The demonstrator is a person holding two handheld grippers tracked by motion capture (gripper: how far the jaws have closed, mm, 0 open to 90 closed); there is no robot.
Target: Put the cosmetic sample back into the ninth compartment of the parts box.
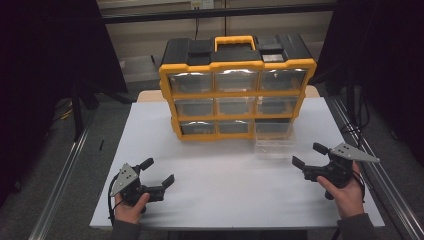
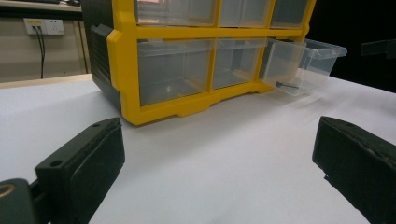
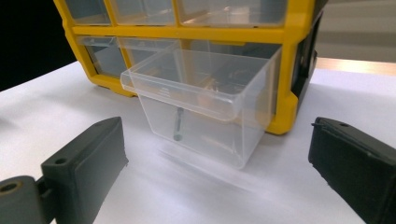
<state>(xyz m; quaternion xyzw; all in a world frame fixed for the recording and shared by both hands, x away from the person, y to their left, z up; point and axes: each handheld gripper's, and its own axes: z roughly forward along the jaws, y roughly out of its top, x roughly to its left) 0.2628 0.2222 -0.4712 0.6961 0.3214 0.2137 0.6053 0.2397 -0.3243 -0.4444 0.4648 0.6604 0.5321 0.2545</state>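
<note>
Both tools idle, jaws spread and empty — left tool (image 1: 159,171), right tool (image 1: 309,155); clear plastic drawer (image 3: 205,100) holding a small dark screw (image 3: 177,125) hangs pulled out of the yellow-framed drawer cabinet (image 1: 235,65) just ahead of right tool — probable next: reach in or push shut.

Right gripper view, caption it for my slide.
Open right gripper faces a pulled-out clear drawer holding a screw.
</note>
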